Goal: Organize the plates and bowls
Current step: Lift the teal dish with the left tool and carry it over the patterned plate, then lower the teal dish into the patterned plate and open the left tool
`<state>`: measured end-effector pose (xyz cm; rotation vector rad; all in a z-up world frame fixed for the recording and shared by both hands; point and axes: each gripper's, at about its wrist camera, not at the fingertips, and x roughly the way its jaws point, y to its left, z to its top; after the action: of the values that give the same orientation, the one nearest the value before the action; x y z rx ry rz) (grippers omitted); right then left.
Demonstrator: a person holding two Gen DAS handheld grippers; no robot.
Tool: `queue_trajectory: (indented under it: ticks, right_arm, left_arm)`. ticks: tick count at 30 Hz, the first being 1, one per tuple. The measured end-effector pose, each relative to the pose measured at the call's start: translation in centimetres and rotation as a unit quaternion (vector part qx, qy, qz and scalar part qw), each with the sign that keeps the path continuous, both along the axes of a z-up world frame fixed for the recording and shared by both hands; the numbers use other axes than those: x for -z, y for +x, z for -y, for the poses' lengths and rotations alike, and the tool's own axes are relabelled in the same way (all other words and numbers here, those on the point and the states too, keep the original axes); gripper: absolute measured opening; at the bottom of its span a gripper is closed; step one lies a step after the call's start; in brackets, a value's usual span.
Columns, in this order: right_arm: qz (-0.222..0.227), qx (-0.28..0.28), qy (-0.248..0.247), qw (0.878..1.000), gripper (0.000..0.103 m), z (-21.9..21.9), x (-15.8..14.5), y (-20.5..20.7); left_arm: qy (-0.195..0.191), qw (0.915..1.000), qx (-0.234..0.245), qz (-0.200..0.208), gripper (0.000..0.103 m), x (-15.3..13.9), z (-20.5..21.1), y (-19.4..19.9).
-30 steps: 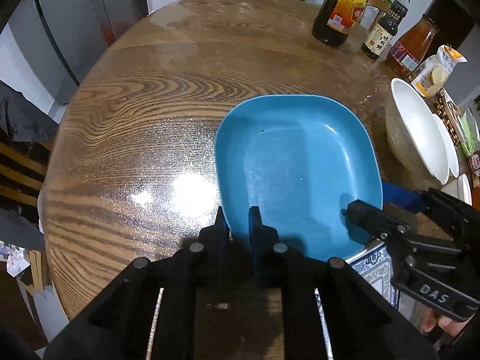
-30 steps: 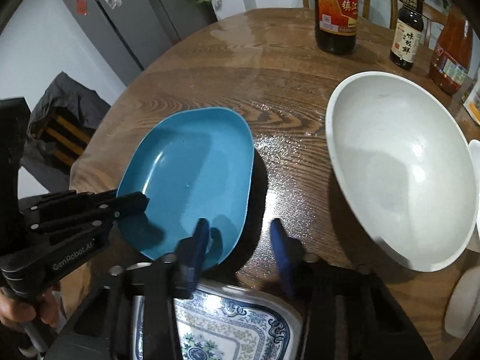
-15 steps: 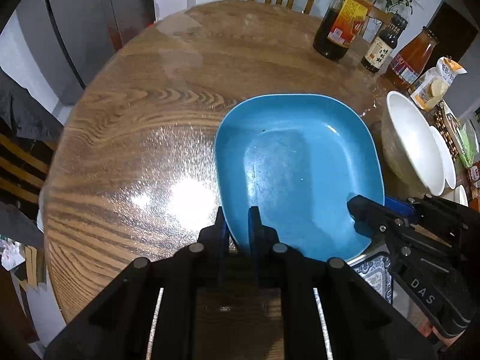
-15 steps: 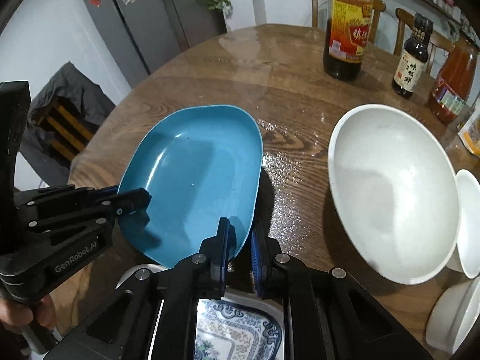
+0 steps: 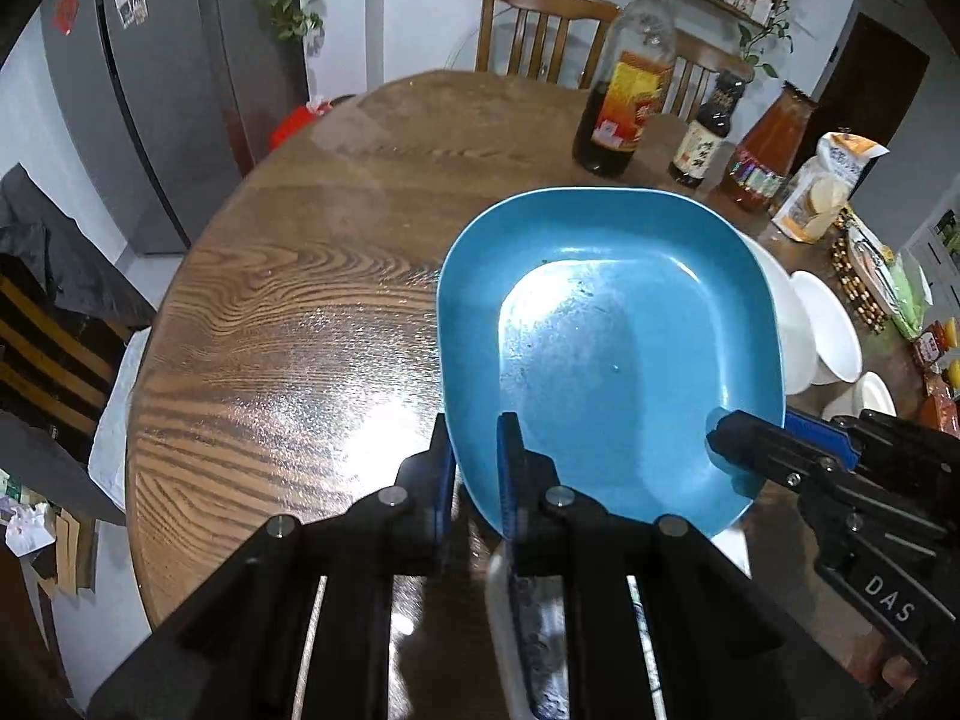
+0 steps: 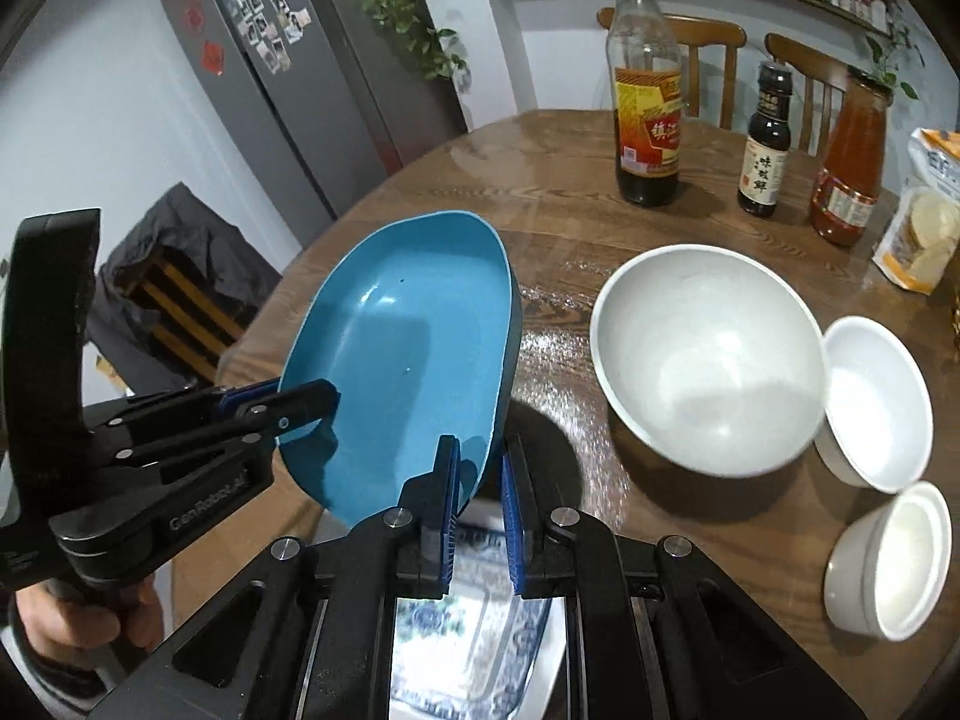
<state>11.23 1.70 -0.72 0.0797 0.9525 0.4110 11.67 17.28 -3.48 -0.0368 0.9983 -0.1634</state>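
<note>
Blue plate (image 5: 606, 354) now lifted clear of worktop (image 5: 288, 324), above patterned plate (image 6: 468, 618), rim clamped by closed left tool (image 5: 474, 468) and newly closed right tool (image 6: 480, 498); ready for stacking.

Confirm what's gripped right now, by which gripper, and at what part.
Both hold the blue plate by its near rim: left gripper on one corner, right gripper on the other. The plate is lifted and tilted above the table.

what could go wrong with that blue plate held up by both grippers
The blue plastic plate is pinched only at its near rim by the left gripper and right gripper, so it could slip or tilt. Swinging right, it might knock the large white bowl.
</note>
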Motion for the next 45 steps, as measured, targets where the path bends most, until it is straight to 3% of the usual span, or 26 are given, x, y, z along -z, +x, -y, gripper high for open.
queue_trajectory:
  ticks: [20,45]
  right_arm:
    - [-0.031,0.013,0.02,0.999,0.015,3.5,1.9,-5.8]
    - [-0.097,-0.003,-0.004,0.995,0.016,2.8,5.7,-6.1]
  left_arm:
    - [0.036,0.9991,0.024,0.005,0.013,0.8,3.8,-5.7]
    - [0.048,0.9975,0.023,-0.046,0.013,4.2,3.9,-7.4]
